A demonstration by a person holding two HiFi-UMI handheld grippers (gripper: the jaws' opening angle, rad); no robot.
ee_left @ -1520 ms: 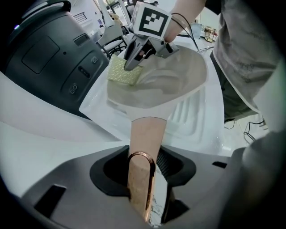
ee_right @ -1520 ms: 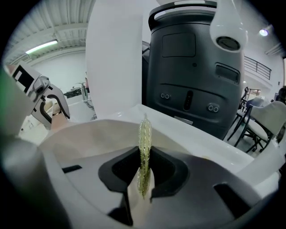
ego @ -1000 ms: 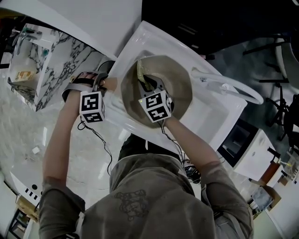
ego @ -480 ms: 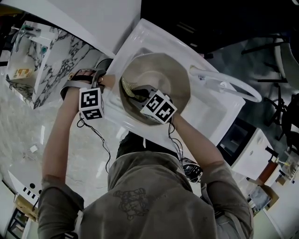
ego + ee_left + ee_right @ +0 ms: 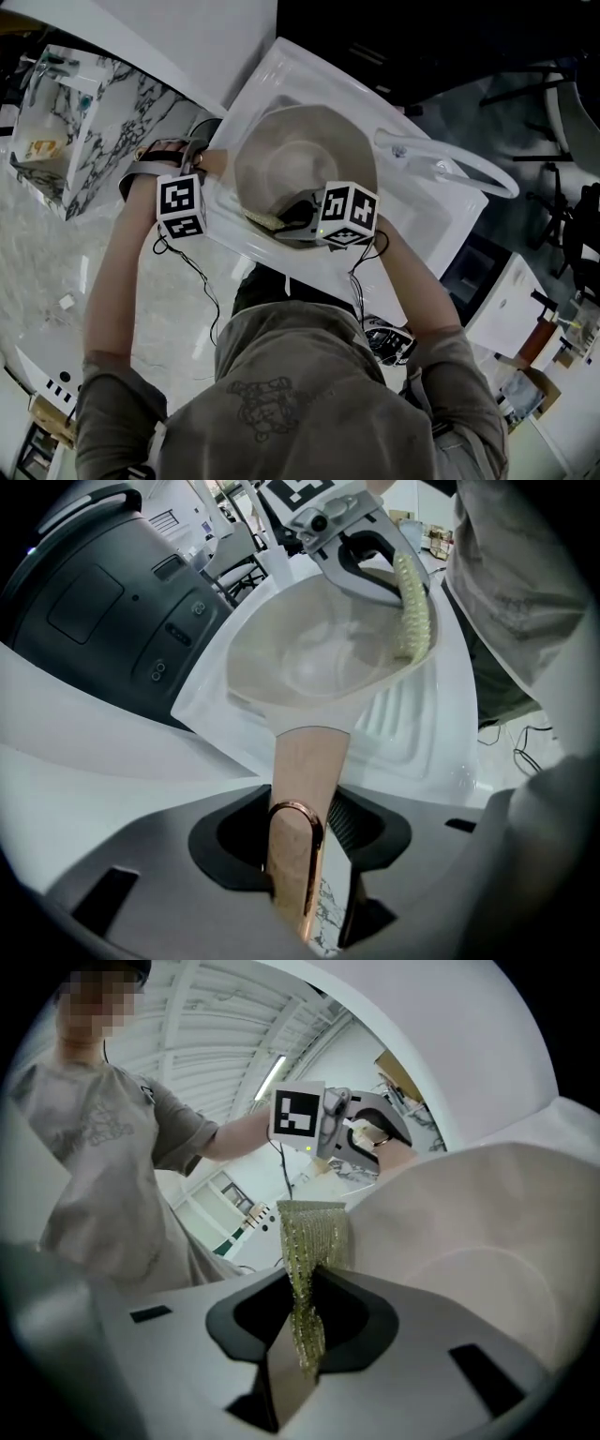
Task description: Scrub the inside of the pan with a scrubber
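A beige pan (image 5: pixel 305 159) sits tilted in a white sink (image 5: pixel 417 230). Its tan handle (image 5: pixel 306 780), with a copper loop at the end, runs back between the jaws of my left gripper (image 5: pixel 302 855), which is shut on it at the pan's left side (image 5: pixel 206 161). My right gripper (image 5: pixel 292 214) reaches into the pan from the near side, shut on a yellow-green mesh scrubber (image 5: pixel 264 219). The scrubber (image 5: pixel 307 1260) lies against the pan's inner wall (image 5: pixel 469 1241) by the near rim. The scrubber (image 5: pixel 412 611) also shows in the left gripper view.
A curved white faucet (image 5: pixel 450 171) arcs over the sink's right side. A marble-patterned block (image 5: pixel 94 112) stands on the counter to the left. Cables hang from both grippers toward the person's body.
The right gripper has swept the scrubber from the pan's far-left wall down along the left side to the near rim. The left gripper and the pan handle stayed put.
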